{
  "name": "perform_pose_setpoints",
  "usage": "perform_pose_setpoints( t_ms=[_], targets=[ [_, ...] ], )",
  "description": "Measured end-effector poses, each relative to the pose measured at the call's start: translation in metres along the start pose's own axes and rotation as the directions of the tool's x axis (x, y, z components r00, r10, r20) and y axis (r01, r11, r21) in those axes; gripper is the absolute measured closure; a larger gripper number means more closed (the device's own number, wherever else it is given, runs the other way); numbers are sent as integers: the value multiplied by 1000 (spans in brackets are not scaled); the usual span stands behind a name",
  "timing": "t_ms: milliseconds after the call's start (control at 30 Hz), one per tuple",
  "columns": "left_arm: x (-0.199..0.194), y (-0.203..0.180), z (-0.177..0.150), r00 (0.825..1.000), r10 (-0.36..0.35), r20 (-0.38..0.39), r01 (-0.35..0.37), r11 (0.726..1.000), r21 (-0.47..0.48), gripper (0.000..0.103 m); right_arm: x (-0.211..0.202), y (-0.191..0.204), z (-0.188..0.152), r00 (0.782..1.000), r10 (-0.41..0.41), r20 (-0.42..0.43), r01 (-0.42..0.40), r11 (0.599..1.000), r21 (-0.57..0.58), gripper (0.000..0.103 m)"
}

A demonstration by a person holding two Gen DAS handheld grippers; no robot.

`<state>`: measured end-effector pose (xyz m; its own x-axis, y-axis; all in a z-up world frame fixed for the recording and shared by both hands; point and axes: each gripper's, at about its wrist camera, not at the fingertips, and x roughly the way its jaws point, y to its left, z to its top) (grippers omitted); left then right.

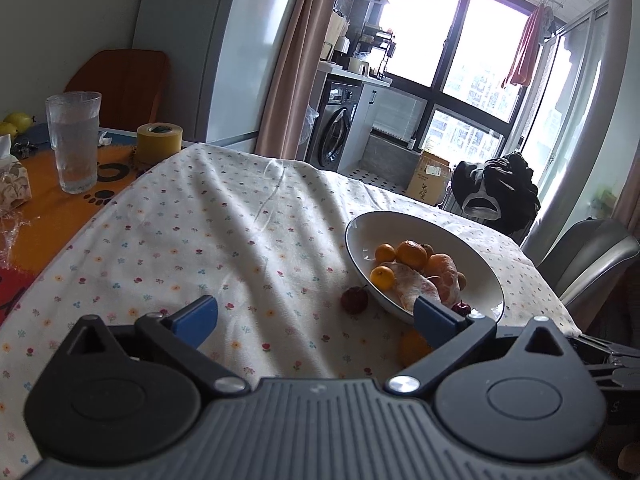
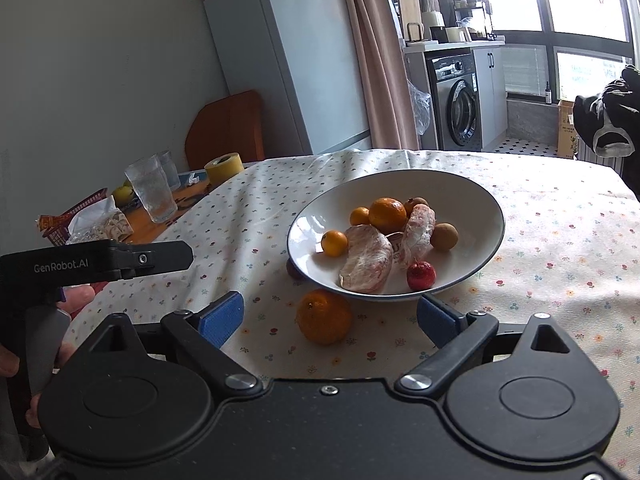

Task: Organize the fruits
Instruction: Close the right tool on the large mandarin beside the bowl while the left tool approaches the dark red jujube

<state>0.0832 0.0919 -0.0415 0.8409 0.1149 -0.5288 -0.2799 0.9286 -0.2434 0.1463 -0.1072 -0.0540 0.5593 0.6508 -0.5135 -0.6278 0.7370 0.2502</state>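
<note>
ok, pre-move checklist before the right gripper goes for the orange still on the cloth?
1. Right gripper open: ok, jaws spread wide, nothing between them.
2. Orange reachable: ok, it lies on the cloth just ahead, roughly centred between the fingers, though jaw height over it is unclear.
3. Clearance from bowl: not ok, the orange sits close under the near rim; a wide jaw could knock it.
4. Room in bowl: ok, bare patch at the left inside.
5. Left gripper out of the way: ok, open and empty, off to the left.
6. Other stray fruit: not ok, a dark red fruit lies outside against the bowl's left side.
</note>
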Motion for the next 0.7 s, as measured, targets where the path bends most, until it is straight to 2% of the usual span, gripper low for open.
perform_pose_setpoints(
  t_ms=[233,500,600,700],
  targets=[
    [14,15,-11,996,-74,-48,70,995,-76,0,15,6,-10,999,-16,-43,16,1000,-3,6],
    [20,18,-18,999,-40,-35,38,998,-59,0,32,11,-14,998,-23,-67,22,1000,-11,7],
    [23,16,-19,999,-22,-42,20,998,-51,0,39,11,-14,997,-29,-73,28,1000,-13,13],
    [25,12,-18,999,-5,-48,3,999,-33,0,44,9,-14,996,-31,-85,30,999,-11,28]
  ],
)
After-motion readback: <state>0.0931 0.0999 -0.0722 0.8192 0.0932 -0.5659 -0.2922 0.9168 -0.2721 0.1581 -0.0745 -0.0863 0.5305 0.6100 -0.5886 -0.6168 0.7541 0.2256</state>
